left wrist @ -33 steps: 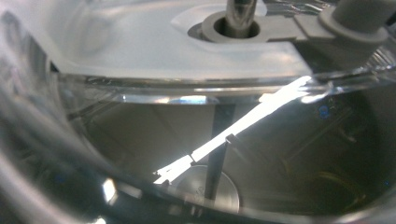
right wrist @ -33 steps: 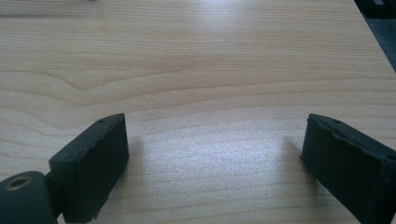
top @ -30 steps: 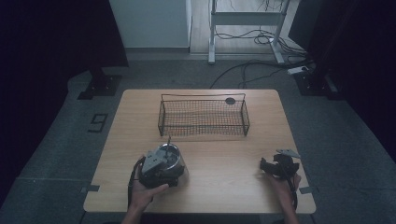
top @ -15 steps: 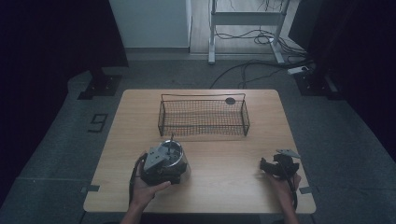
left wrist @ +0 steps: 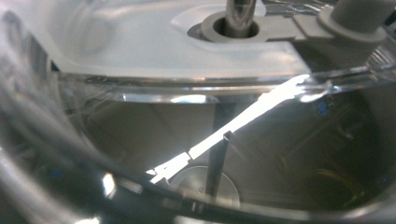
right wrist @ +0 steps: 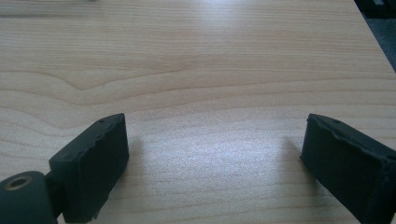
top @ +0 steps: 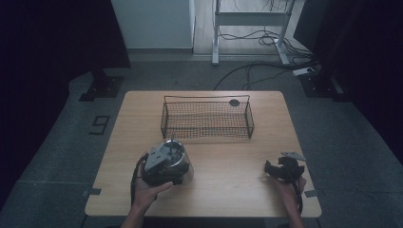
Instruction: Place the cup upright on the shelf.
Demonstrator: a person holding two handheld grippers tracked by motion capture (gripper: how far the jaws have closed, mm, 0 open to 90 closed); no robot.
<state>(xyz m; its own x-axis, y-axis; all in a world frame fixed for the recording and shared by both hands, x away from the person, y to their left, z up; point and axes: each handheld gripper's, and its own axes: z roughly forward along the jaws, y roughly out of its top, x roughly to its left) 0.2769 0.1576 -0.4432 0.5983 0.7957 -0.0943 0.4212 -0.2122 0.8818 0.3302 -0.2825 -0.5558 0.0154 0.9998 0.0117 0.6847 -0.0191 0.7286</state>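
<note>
You're holding the clear bowl (top: 175, 159) near the table's (top: 228, 190) front left, short of the basket (top: 207, 118), left gripper (top: 164, 164) pinching its wall; keep it level. Right gripper (right wrist: 215, 149) is resting spread.

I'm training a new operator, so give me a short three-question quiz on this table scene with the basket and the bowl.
1. True or false: the clear bowl sits inside the wire basket.
2. The right claw is: A open over the bare table; B shut on a cable; C inside the basket.
3. What stands upright in the bowl's middle?
Key: 1 false, it stands in front of the basket; 2 A; 3 a metal shaft.
</note>
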